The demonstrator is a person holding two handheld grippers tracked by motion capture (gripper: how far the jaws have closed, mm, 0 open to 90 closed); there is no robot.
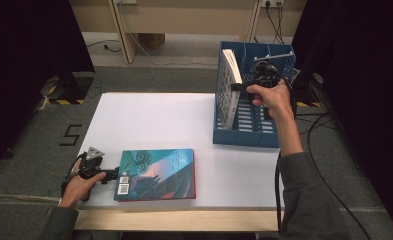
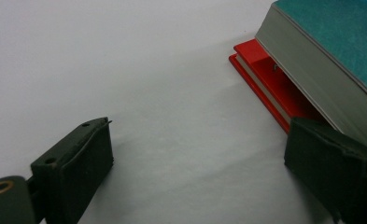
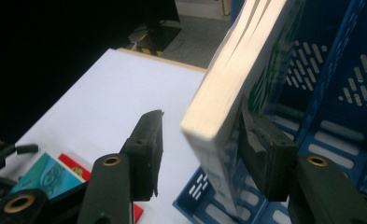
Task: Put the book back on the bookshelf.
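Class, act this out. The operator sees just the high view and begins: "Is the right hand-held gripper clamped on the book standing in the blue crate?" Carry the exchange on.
Observer: No. In the right gripper view, the right hand-held gripper straddles the upright book, with a clear gap on one side.
Operator: Is the left one gripping the teal book?
Observer: No. The left hand-held gripper is open on the bare table, with one jaw by the corner of the teal book.
Operator: Anything under that book?
Observer: A red cover juts out beneath it. I cannot tell whether it is a second book.
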